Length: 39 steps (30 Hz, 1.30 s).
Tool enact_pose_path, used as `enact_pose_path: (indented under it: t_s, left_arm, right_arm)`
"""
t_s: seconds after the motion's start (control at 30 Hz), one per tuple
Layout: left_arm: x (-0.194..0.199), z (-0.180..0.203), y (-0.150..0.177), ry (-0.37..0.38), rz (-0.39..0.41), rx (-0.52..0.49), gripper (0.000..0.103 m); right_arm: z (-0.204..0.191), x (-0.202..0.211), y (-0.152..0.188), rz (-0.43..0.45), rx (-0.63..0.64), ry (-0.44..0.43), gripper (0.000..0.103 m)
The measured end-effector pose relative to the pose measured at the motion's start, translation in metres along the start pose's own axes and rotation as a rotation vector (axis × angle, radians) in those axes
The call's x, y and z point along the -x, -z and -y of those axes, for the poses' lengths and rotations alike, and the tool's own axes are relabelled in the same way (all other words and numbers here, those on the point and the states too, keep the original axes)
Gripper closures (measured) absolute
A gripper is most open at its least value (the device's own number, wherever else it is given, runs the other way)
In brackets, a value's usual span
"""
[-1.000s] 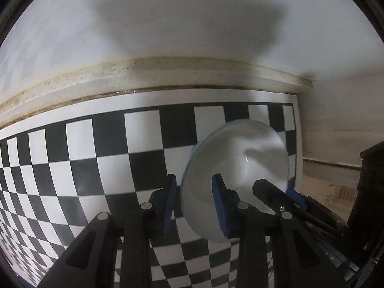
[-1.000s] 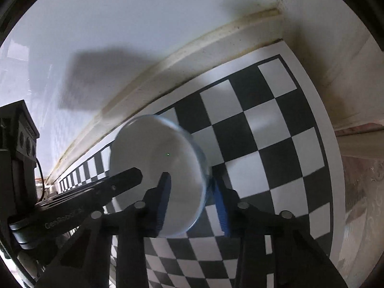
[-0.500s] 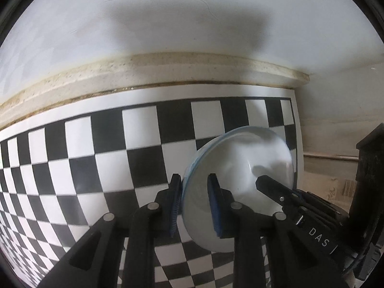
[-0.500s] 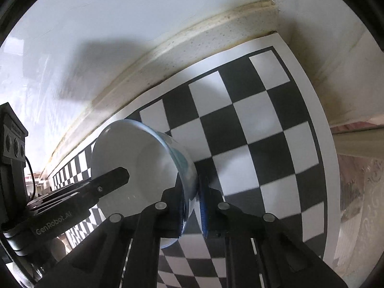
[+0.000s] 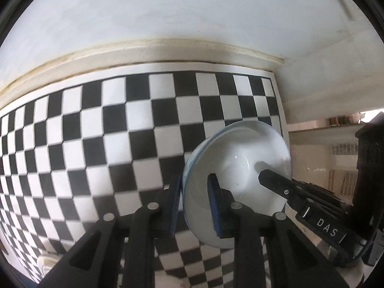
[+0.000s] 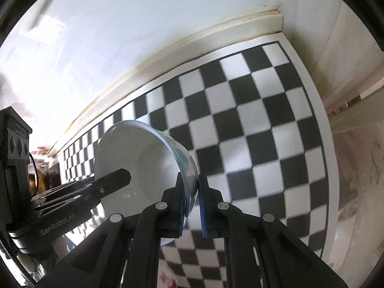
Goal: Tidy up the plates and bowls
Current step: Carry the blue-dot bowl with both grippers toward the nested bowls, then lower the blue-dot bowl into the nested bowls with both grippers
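Note:
A white bowl with a pale blue rim (image 5: 240, 168) is held up above the checkered mat (image 5: 96, 132), tilted on its side. My left gripper (image 5: 193, 199) is shut on its left rim, one pad inside and one outside. My right gripper (image 6: 192, 192) is shut on the opposite rim of the same bowl (image 6: 134, 153). Each gripper shows in the other's view: the right one (image 5: 300, 199) reaches into the bowl from the right, the left one (image 6: 79, 192) from the left.
The black-and-white checkered mat (image 6: 252, 120) lies against a white wall with a stained cream ledge (image 5: 168, 48). The mat's right edge ends near a corner (image 6: 312, 96). A white object (image 5: 45, 264) shows at the lower left.
Both grippers have closed on the bowl's rim and lifted it off the mat. The bowl has tilted more on edge and the mat looks farther away.

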State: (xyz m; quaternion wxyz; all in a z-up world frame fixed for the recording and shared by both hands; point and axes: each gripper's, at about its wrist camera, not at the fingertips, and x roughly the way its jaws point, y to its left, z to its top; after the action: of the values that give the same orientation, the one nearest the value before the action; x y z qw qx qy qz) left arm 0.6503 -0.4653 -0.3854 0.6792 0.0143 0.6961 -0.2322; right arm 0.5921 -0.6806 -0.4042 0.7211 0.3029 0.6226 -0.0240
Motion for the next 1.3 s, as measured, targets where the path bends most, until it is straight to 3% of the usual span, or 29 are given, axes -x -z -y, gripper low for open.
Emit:
enact_pose_path:
  t_s: [0.57, 0.83, 1.3]
  left_arm:
    - [0.08, -0.027, 0.101, -0.01, 0.077, -0.015, 0.083]
    - [0.09, -0.043, 0.146, 0.006, 0.04, -0.026, 0.083]
    - [0.059, -0.065, 0.201, -0.009, -0.086, -0.008, 0.083]
  right_arm:
    - [-0.069, 0.047, 0.122, 0.025, 0.124, -0.043, 0.092]
    - [-0.085, 0.058, 0.16, 0.02, 0.166, -0.035, 0.092]
    - [-0.07, 0.015, 0.215, -0.103, 0.129, -0.051, 0.092]
